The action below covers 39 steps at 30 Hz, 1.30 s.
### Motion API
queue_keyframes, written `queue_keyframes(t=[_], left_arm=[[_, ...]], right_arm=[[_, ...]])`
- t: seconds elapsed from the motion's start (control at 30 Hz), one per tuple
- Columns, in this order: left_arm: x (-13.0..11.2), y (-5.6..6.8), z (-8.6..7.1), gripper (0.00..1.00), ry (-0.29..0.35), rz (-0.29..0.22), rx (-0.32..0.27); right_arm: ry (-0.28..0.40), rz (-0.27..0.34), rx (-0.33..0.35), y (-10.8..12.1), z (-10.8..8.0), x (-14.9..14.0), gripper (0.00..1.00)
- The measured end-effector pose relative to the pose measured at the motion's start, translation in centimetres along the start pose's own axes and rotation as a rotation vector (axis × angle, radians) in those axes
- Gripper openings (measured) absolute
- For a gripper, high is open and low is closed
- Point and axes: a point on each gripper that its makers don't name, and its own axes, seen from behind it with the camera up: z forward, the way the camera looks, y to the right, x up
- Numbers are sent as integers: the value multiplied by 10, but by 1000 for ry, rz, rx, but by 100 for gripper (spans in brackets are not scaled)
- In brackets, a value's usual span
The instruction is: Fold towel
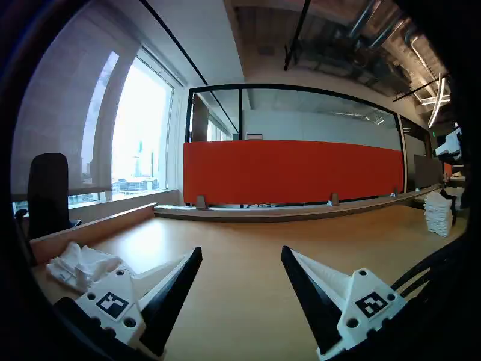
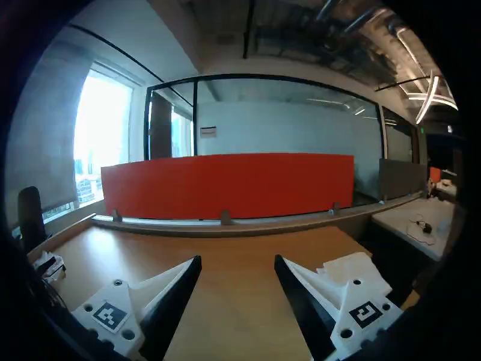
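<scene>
In the left gripper view a crumpled white towel [image 1: 81, 265] lies on the wooden table [image 1: 252, 253] at the near left, just beyond the left finger. My left gripper [image 1: 240, 253] is open with nothing between its fingers. In the right gripper view a bit of the crumpled white towel [image 2: 48, 265] shows at the far left edge of the table [image 2: 240, 265]. Folded white towels [image 2: 352, 268] sit partly behind the right finger. My right gripper [image 2: 237, 260] is open and holds nothing.
A stack of folded white towels [image 1: 439, 213] stands at the table's far right. An orange divider panel [image 1: 291, 171] runs along the back edge. A black chair [image 1: 48, 192] stands at the left by the window. Another desk with cables [image 2: 421, 225] lies to the right.
</scene>
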Motion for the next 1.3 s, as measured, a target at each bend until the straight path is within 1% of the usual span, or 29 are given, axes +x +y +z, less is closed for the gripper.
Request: queue_keyframes(t=[0.3,0.5,0.7,0.9,1.3], left_arm=[[-1,1,0,98,0,0,0],[-2,1,1,98,0,0,0],[-3,2,1,98,0,0,0],[-3,2,1,98,1,0,0],[-2,3,0,98,0,0,0]], right_arm=[[44,-8,18,2,1,9,94],[89,-9,3,17,-1,14,94],[119,-21,-18,36,3,9,94],[143,-19,-23,49,9,-8,94],[135,2,-17,59,19,-67,94]])
